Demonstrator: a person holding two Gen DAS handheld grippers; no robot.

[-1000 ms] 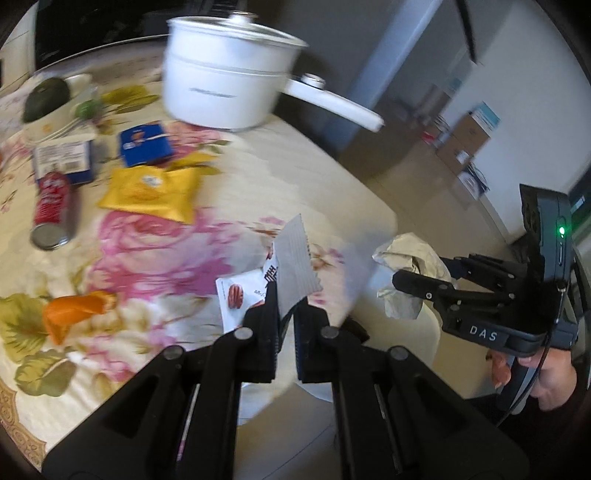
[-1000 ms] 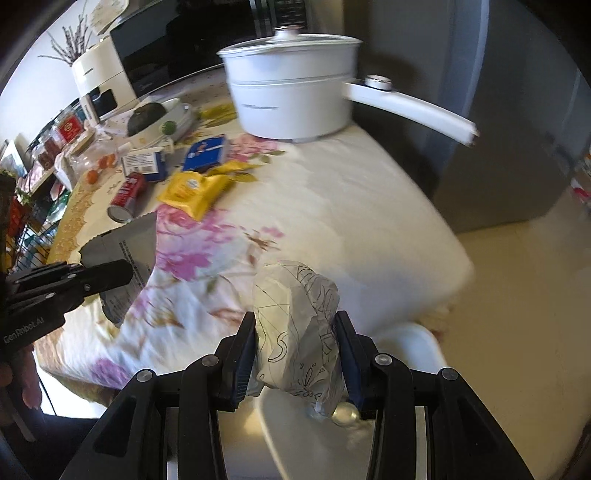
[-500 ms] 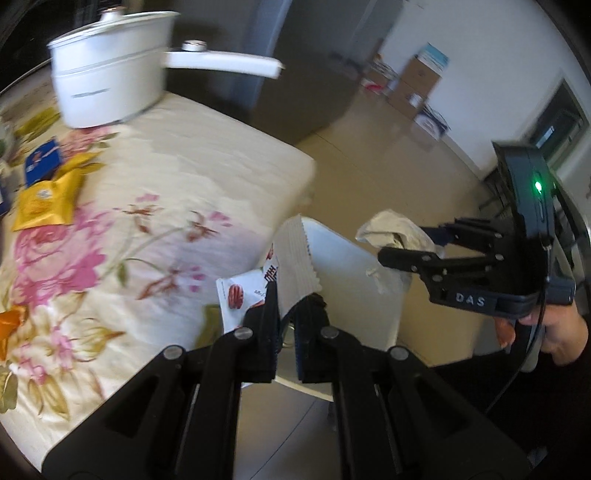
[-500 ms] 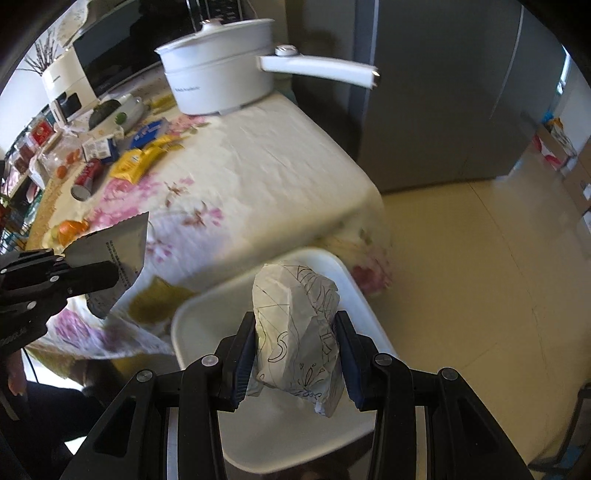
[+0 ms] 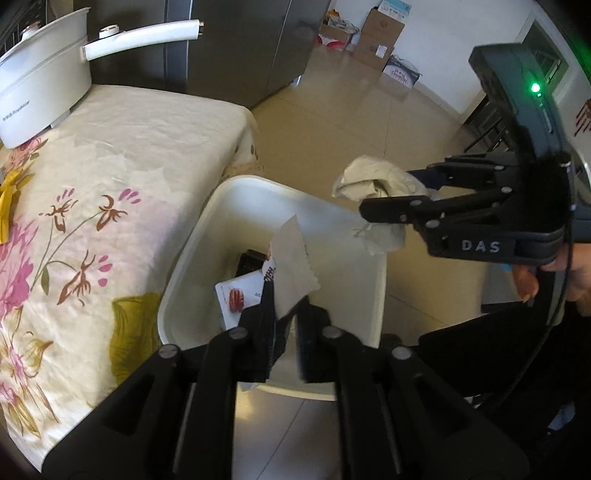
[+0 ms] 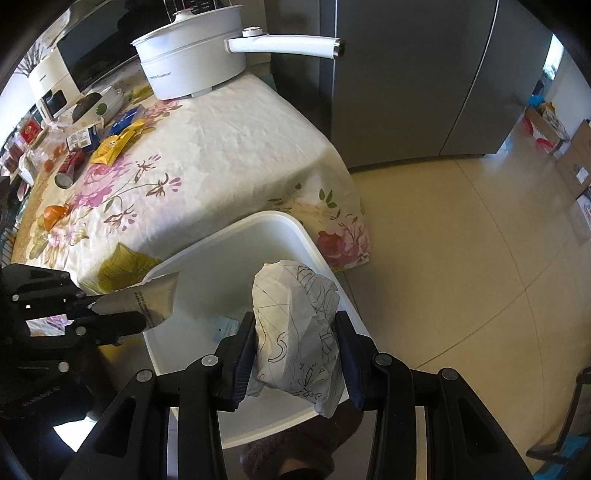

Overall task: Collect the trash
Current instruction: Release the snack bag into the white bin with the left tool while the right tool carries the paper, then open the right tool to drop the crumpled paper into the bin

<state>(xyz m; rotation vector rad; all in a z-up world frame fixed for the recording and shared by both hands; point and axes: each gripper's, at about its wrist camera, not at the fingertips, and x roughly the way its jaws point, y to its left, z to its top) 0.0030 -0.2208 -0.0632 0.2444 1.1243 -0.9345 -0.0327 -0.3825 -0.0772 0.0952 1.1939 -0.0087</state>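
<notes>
A white trash bin [image 5: 221,206] stands on the floor beside the table; it also shows in the right wrist view [image 6: 221,258]. My left gripper [image 5: 284,317] is shut on a silver snack wrapper [image 5: 291,269] and holds it over the bin's opening; the wrapper also shows in the right wrist view [image 6: 147,299]. My right gripper [image 6: 295,354] is shut on a crumpled printed paper wad [image 6: 295,328] above the bin's near rim; the wad also shows in the left wrist view [image 5: 373,184]. Some litter lies at the bin's bottom.
The table with a floral cloth [image 6: 229,140] carries a white pot with a long handle [image 6: 192,62], a yellow packet [image 6: 110,147], a red can [image 6: 68,166], an orange peel [image 6: 53,214] and other items. A grey fridge [image 6: 406,74] and cardboard boxes [image 5: 380,33] stand on the tiled floor.
Both grippers have swung away from the table with their loads and now hang over the white bin. The table's trash has slid out of the left view.
</notes>
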